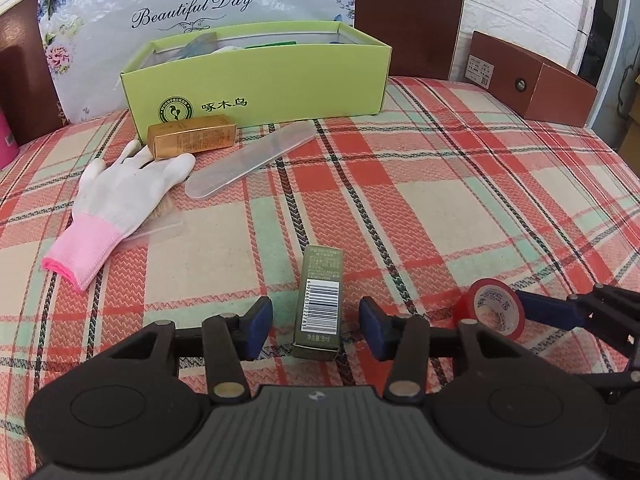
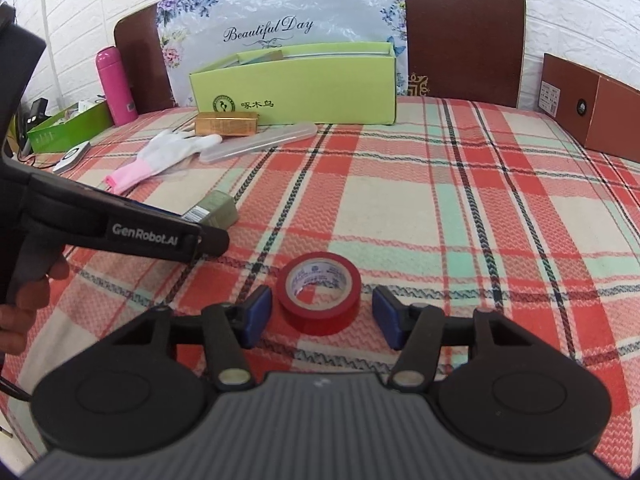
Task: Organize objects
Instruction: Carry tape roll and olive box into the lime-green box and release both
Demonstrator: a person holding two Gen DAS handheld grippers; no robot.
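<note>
A: Both tools are spread, nothing clamped. The left gripper (image 1: 316, 326) straddles the olive carton (image 1: 319, 302), lying flat at 6 o'clock in its view; the right gripper (image 2: 323, 316) brackets the red tape roll (image 2: 323, 298).

B: And the green box (image 1: 256, 80)?

A: Far off at 12 o'clock. Risks, I'd judge: the carton skews if 1 pad touches first, the roll may slip or roll away, and 2 tools this near could collide.
</note>
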